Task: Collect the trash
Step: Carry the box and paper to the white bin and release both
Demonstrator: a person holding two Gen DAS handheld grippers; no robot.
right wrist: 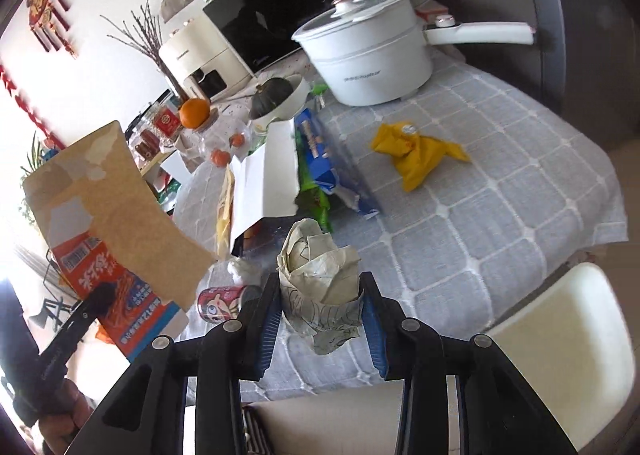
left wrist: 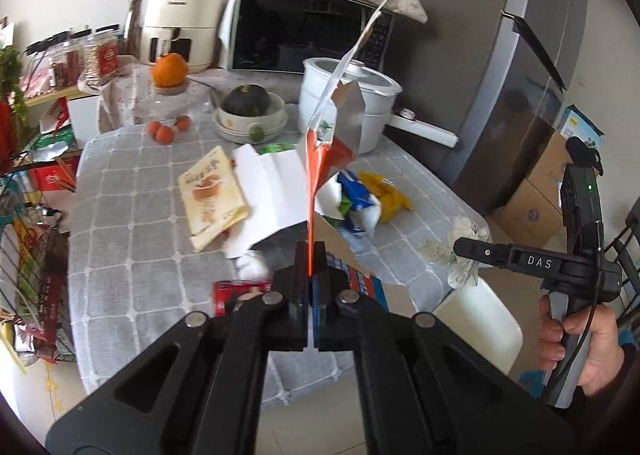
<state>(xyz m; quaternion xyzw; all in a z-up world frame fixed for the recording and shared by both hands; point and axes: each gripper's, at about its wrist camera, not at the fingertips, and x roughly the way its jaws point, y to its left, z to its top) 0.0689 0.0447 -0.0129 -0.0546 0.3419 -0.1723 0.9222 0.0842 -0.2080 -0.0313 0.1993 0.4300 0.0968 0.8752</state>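
Your left gripper (left wrist: 309,255) is clamped tight on the flattened carton (left wrist: 320,159); your right gripper (right wrist: 320,295) is half-open around the crumpled paper ball (right wrist: 316,275). Both pieces are lifted above the table (right wrist: 500,215) for carrying, while the yellow wrapper (right wrist: 416,155) stays near the white pot (right wrist: 368,55).

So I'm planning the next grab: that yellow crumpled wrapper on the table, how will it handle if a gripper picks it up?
The yellow wrapper looks thin and creased, so it is probably floppy and would likely sag or fold in the jaws. It seems light for its size, lying loosely bunched on the tablecloth. Its irregular crumple makes rolling unlikely, though a push may just slide it.
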